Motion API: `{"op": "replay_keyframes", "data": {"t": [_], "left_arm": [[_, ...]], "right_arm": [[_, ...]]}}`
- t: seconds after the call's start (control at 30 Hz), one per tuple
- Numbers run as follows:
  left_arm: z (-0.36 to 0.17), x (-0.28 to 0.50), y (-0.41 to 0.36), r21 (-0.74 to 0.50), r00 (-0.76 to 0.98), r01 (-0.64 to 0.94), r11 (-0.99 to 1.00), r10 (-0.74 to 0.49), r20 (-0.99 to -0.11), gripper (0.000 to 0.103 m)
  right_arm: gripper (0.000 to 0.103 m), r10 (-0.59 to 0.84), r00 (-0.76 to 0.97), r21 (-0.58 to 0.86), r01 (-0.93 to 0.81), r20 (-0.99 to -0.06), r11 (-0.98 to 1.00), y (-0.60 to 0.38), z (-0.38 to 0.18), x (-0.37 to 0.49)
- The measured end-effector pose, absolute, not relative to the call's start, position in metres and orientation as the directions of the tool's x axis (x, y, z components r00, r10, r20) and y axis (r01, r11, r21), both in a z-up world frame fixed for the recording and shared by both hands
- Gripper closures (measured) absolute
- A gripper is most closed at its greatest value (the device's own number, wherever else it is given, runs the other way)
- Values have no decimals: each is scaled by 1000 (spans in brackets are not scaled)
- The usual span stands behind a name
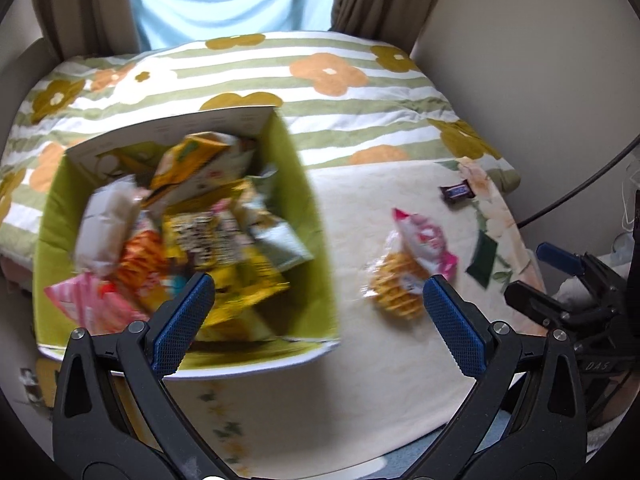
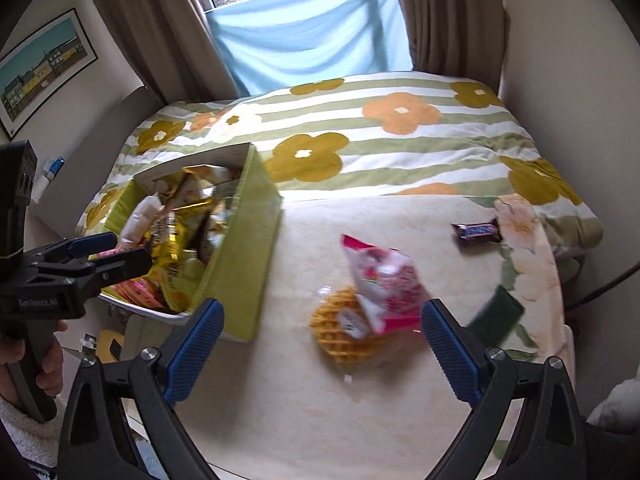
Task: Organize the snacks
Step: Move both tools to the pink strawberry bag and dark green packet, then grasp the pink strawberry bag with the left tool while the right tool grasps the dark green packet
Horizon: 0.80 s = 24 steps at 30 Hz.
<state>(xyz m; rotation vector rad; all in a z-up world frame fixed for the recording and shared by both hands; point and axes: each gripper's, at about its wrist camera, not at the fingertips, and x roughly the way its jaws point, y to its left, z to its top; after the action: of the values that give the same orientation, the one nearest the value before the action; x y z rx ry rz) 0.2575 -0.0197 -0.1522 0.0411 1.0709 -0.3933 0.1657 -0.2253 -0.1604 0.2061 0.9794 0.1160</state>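
One green box [image 1: 312, 216] is sitting on the bed, packed w/ snacks. Four are lying loose on the cream cloth [image 2: 304, 400] beside it: one waffle [image 2: 344, 332], one pink bag [image 2: 384, 276], one dark bar [image 2: 478, 232], one green packet [image 2: 496, 316]. Left gripper [image 1: 318, 308] & right gripper [image 2: 322, 330] are both hanging w/ jaws wide, gripping nothing.

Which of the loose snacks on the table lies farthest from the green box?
The small dark chocolate bar. It lies alone near the table's far right edge, while the waffle pack and pink packet overlap nearer the box.
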Motion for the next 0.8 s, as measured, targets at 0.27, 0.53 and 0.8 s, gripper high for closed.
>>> {"op": "replay_keyframes", "data": {"t": [0.27, 0.53, 0.8], "left_arm": [[-181, 256, -122, -167, 368, 338, 926, -294, -882, 0], [-229, 274, -184, -175, 301, 285, 942, -262, -917, 0], [-283, 302, -222, -32, 293, 261, 965, -110, -950, 0]], "right_arm": [[5, 192, 523, 226, 2, -830, 974, -307, -180, 155], [5, 212, 442, 253, 36, -872, 967, -359, -222, 154], [5, 217, 406, 286, 118, -888, 951, -372, -261, 161]]}}
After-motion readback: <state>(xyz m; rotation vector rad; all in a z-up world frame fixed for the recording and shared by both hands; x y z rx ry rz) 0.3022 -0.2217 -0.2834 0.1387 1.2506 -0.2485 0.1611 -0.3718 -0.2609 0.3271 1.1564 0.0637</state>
